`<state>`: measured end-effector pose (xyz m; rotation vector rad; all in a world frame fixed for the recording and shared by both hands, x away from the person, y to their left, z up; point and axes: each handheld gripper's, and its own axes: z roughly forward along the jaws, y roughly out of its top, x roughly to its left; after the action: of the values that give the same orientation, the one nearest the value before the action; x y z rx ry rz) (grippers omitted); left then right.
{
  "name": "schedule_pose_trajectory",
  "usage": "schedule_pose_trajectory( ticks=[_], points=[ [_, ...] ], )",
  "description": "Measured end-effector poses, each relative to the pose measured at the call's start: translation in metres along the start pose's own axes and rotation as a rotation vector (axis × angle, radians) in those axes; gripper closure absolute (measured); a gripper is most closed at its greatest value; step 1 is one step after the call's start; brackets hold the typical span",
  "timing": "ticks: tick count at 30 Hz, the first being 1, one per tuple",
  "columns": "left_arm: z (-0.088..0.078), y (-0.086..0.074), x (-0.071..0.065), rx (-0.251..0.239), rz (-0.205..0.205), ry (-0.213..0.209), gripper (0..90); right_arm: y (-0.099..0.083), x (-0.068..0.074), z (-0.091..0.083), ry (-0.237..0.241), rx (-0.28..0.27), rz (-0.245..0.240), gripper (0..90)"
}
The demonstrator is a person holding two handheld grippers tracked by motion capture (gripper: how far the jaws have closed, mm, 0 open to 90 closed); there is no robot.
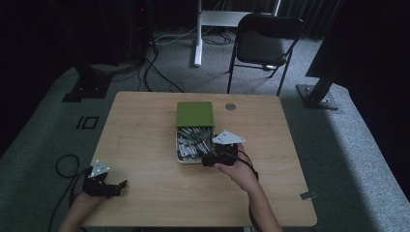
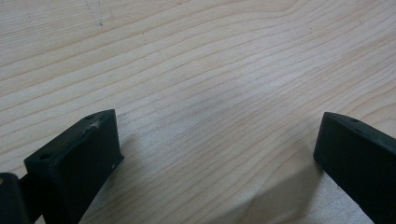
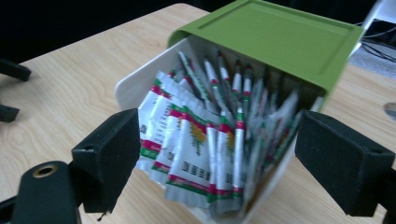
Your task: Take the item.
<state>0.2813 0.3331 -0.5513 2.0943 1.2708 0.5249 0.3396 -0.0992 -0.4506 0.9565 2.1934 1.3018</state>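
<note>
My right gripper (image 3: 215,158) is spread wide at the box (image 3: 135,79) mid-table; I'd dip straight in, pinch one packet (image 3: 191,154). Left gripper (image 2: 215,154) is wide too, idling over the table (image 2: 210,60).

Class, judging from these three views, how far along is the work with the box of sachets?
Done: the green lid is slid back, baring the sachets in the white box. In hand: the right gripper, open, is lined up on them. Left: gripping a sachet; the left gripper rests open on the table.
</note>
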Motion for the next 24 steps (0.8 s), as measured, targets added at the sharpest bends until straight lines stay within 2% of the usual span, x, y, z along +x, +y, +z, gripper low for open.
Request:
schedule_pose_trajectory(
  ticks=[4, 6, 11, 15, 17, 20, 21, 24],
  points=[
    [0.0, 0.0, 0.0, 0.001, 0.002, 0.0, 1.3, -0.002, 0.007, 0.007, 0.014, 0.011, -0.015, 15.2],
    [0.0, 0.0, 0.0, 0.001, 0.002, 0.0, 1.3, -0.002, 0.01, 0.01, 0.014, 0.014, -0.033, 20.0],
    [0.0, 0.0, 0.0, 0.002, 0.002, 0.0, 1.4, -0.004, 0.016, 0.017, 0.018, 0.024, -0.075, 38.1],
    [0.0, 0.0, 0.0, 0.0, 0.0, 0.0, 1.4, -0.005, 0.018, 0.022, 0.045, 0.036, -0.106, 52.4],
    [0.0, 0.0, 0.0, 0.0, 0.0, 0.0, 1.3, -0.007, 0.019, 0.024, 0.06, 0.062, -0.093, 55.6],
    [0.0, 0.0, 0.0, 0.0, 0.0, 0.0, 1.4, -0.009, 0.019, 0.027, 0.044, 0.07, -0.096, 57.4],
    [0.0, 0.0, 0.0, 0.0, 0.0, 0.0, 1.4, -0.012, 0.02, 0.03, 0.055, 0.078, -0.091, 63.4],
    [0.0, 0.0, 0.0, 0.0, 0.0, 0.0, 1.4, -0.015, 0.02, 0.034, 0.029, 0.094, -0.093, 65.1]
  ],
)
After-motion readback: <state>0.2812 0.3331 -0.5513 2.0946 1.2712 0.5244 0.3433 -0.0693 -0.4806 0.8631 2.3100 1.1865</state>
